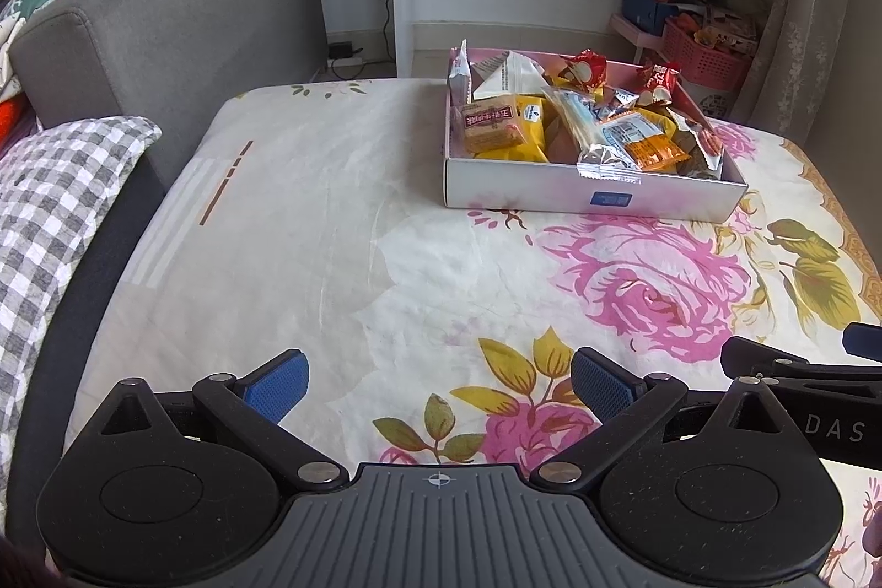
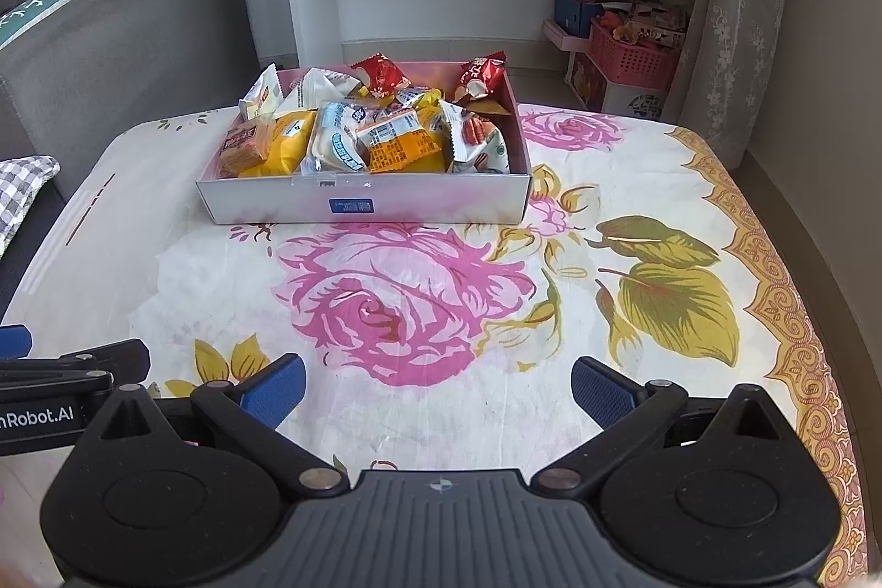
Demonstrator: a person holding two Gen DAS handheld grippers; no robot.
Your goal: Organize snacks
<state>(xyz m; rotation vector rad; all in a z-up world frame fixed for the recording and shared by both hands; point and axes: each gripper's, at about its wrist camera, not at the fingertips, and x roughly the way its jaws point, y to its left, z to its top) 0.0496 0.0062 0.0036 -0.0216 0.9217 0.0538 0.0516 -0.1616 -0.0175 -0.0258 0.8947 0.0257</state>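
The foil-wrapped snack packets (image 2: 358, 130) all lie heaped in the shallow white cardboard box (image 2: 364, 202) at the far side of the floral-cloth table (image 2: 419, 301); none lie loose outside, so sorting looks finished. Near, left tongs (image 1: 438, 387) and right tongs (image 2: 438, 387) hang released, empty.

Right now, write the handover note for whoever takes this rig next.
Left gripper: open, empty, low over the near edge of the floral cloth.
Right gripper: open, empty, beside the left one, equally far back.
Snacks: all in the white cardboard box at the far side of the cloth, heaped loosely: yellow cake packets, an orange packet, red wrapped sweets, a pecan packet.
Done: no loose snacks show on the cloth.
Left: the pile looks unsorted; tidy it if neat rows are wanted.
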